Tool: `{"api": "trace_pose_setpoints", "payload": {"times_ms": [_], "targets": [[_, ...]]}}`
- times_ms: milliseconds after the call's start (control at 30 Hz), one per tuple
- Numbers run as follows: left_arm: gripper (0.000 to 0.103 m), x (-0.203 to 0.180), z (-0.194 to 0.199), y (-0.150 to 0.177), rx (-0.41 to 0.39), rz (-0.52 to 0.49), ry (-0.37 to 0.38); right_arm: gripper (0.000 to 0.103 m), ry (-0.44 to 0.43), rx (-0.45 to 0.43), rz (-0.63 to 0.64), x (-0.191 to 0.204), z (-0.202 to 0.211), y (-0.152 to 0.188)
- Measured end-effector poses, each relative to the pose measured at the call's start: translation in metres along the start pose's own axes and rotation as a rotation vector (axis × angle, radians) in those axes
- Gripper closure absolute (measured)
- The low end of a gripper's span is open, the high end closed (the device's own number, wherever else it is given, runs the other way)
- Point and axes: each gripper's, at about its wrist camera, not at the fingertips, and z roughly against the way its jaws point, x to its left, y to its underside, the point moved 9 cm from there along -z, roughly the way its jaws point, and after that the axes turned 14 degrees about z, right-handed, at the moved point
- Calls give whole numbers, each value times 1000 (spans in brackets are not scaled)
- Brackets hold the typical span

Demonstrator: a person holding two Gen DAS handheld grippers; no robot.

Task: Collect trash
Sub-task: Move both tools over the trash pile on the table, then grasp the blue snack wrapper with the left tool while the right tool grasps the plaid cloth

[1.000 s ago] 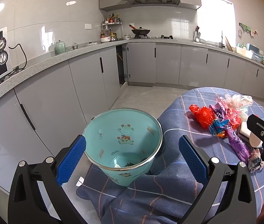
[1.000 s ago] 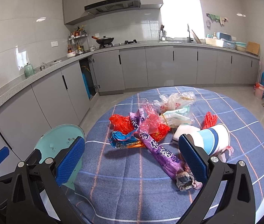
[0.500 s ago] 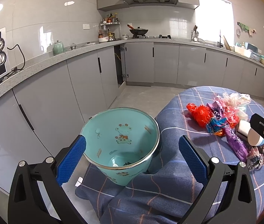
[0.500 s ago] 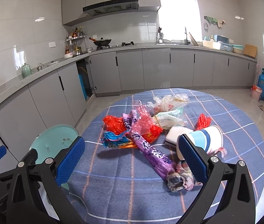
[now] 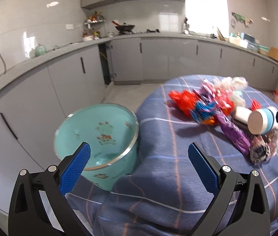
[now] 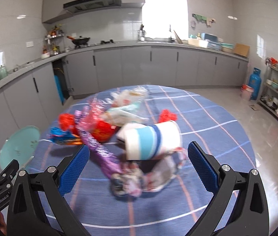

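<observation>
My right gripper [image 6: 138,162] wide apart, empty, above trash pile [image 6: 107,129] on table [image 6: 207,122]. Cup [image 6: 152,140] lies on its side between my fingers, a bit ahead. To grip well: lower, center cup, close gently so it is not crushed. My left gripper [image 5: 138,164] also apart, empty, near bin [image 5: 97,135] at table edge.

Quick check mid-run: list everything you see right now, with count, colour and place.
Bin: one, teal, beside the table's left edge.
Table: one, round, blue checked cloth.
Paper cup: one, white with blue bands, on its side atop the pile.
Purple wrapper: one, long, left of the cup.
Red wrappers: several, far side of the pile.
Clear bags: a few, back of the pile.
Gas cylinder: one, blue, far right floor.
Left gripper: open, over the bin's edge.
Right gripper: open, around the cup, not touching.
</observation>
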Motion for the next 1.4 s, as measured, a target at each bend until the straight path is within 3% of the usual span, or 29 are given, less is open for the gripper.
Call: {"api": "trace_pose_setpoints", "payload": {"times_ms": [333, 400, 467, 800, 1233, 1400], "targets": [[6, -33, -29, -8, 11, -17, 70, 7, 38, 60, -51, -52, -23, 34], [6, -41, -33, -10, 4, -26, 81, 17, 36, 76, -74, -60, -29, 40], [6, -50, -35, -11, -5, -36, 101, 21, 35, 92, -92, -67, -34, 45], [6, -86, -59, -25, -1, -84, 125, 21, -19, 149, -119, -61, -46, 53], [6, -91, -64, -29, -9, -88, 121, 22, -31, 164, -102, -53, -51, 55], [11, -97, -80, -25, 19, -102, 131, 42, -69, 204, -109, -44, -60, 59]]}}
